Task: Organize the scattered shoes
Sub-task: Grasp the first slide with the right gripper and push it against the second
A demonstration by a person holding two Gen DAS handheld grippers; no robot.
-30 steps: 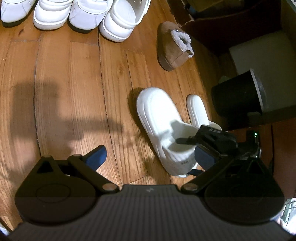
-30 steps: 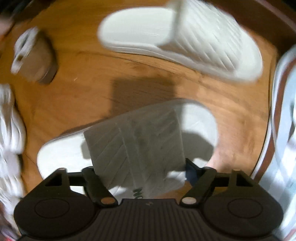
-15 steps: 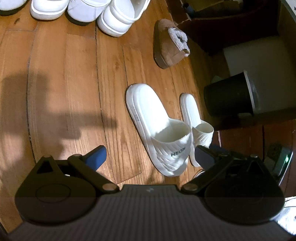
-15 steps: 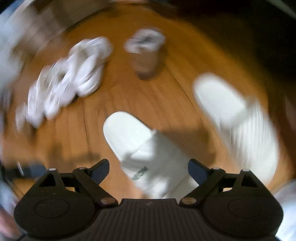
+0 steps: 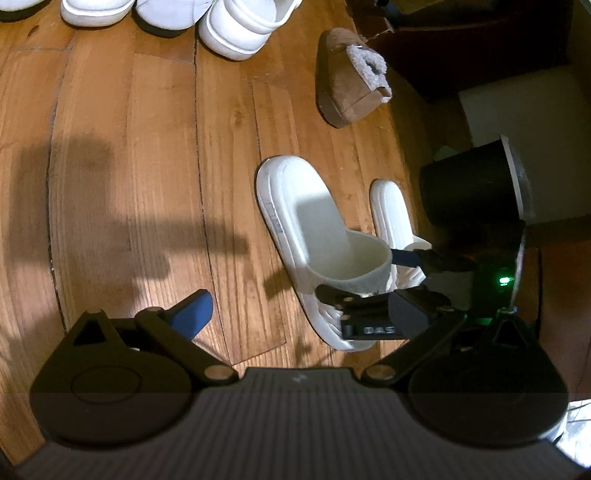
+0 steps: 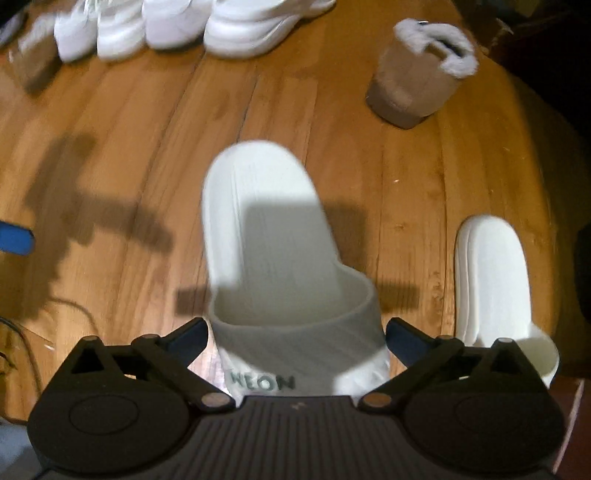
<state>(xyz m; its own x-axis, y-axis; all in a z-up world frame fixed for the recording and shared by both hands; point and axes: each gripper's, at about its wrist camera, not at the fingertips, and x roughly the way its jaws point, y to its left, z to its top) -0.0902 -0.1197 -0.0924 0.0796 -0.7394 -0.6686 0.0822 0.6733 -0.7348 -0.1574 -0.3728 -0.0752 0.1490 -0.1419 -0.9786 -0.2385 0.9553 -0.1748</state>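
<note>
Left wrist view: the left gripper hangs released and empty over the wooden floor. Ahead of it a white slide sandal lies flat on the floor, its mate just beside it, nearer a black bin. The right gripper straddles the near sandal's strap. A brown fleece-lined slipper lies farther off, and white shoes line the far edge of the floor.

Right wrist view: the right gripper has its jaws opening, the strap marked NEON of the sandal between them, pads just off it. The mate lies alongside; the slipper is well apart.
</note>
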